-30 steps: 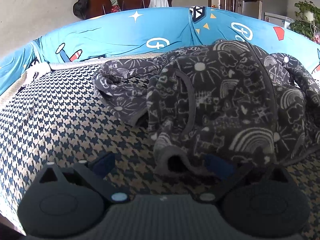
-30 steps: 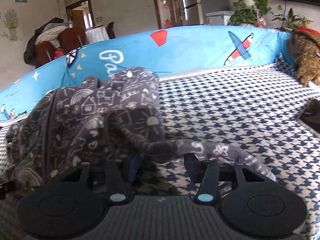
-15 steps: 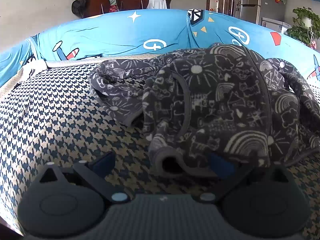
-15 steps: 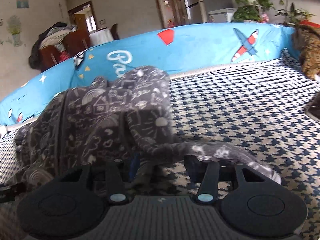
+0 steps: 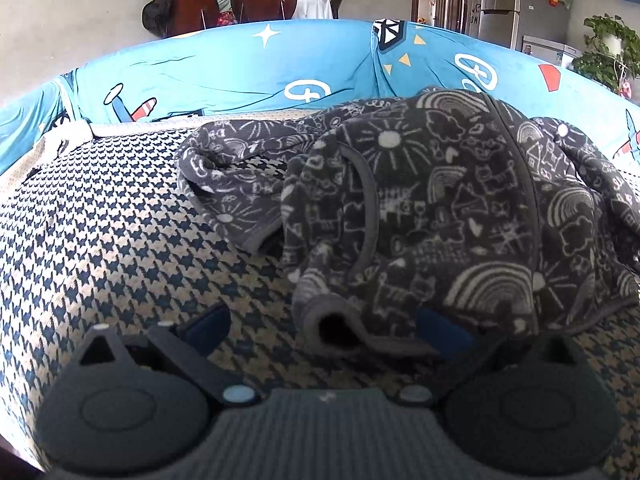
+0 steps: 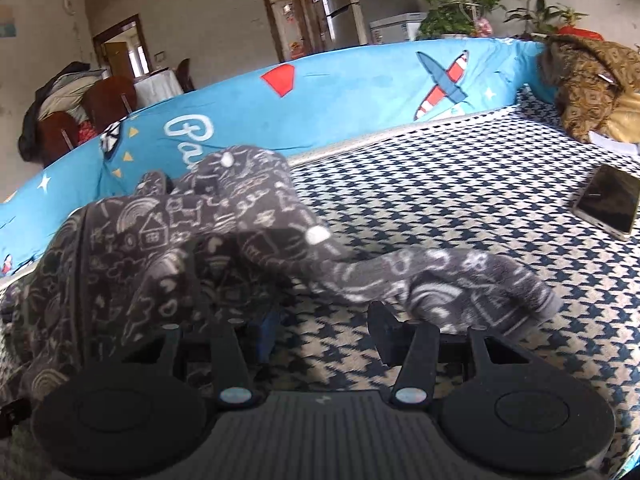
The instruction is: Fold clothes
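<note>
A dark grey fleece garment with white doodle print lies crumpled on the houndstooth cover. My left gripper is open and low over the cover. A rolled cuff of the garment lies between its blue fingertips, and the right fingertip sits under the hem. In the right wrist view the garment bulks at the left, with one sleeve stretched out to the right. My right gripper is open just before that sleeve, its left finger tucked against the fabric.
A blue printed cushion wall runs around the back of the surface. A phone lies at the right, and a brown patterned cloth is heaped in the far right corner. Chairs and potted plants stand beyond the wall.
The right wrist view has swung to the right, so the garment sits further left and the phone has come into view. The left gripper has hardly moved and stays open.
</note>
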The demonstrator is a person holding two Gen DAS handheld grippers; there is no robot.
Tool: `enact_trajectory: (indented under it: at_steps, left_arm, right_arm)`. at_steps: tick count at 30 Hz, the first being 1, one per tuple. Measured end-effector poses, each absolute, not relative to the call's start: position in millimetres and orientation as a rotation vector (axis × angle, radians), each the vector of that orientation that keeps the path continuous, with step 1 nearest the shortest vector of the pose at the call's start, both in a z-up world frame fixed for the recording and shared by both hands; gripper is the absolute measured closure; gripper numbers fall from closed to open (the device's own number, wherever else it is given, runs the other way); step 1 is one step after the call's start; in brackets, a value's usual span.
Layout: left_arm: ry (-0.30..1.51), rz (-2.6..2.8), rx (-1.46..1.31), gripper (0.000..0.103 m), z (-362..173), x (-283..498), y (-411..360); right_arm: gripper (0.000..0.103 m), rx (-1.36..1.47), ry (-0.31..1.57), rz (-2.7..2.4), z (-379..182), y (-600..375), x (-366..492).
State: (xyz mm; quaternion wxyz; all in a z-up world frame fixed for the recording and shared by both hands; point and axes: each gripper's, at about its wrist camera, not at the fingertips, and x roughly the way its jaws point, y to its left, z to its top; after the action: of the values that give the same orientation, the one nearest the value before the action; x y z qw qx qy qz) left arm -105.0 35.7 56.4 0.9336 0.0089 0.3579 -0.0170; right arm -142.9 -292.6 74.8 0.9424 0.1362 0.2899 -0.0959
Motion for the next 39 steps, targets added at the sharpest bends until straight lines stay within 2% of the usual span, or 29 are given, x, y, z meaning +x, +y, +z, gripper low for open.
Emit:
enact_trajectory:
  at_steps: [11,12,13,15,16,26,32,39]
  left_arm:
    - [0.741,-0.055,0.042,0.0,53.4,-109.9,31.7]
    - [0.743,-0.054,0.044,0.0,52.9,-109.9,31.7]
    - [0.745,-0.052,0.046,0.0,52.4,-109.7,31.7]
    - [0.748,-0.048,0.05,0.0,51.4,-109.5,31.7]
    - [0.748,-0.045,0.054,0.0,51.1,-109.5,31.7]
    - [0.693,0.09,0.073,0.0,54.4,-112.4,43.2]
    - [0.651,0.161,-0.007,0.0,63.5,-117.4,62.8]
    - [0.669,0.149,-0.088,0.0,67.5,-125.4,76.2]
  right_arm:
    - [0.054,0.384,0.701,-0.042,50.0,-275.0,-114.5]
    - [0.056,0.391,0.706,-0.045,47.3,-274.0,-111.6]
    - [0.071,0.388,0.704,-0.046,45.7,-272.4,-109.9]
    - [0.089,0.358,0.697,-0.031,46.0,-267.3,-109.1]
    - [0.091,0.341,0.689,-0.028,47.2,-264.5,-110.2]
    - [0.094,0.26,0.478,-0.045,100.0,-253.3,-164.7]
    - [0.094,0.23,0.343,-0.069,130.4,-245.2,-210.3]
    - [0.093,0.192,0.403,-0.154,119.1,-247.9,-208.5]
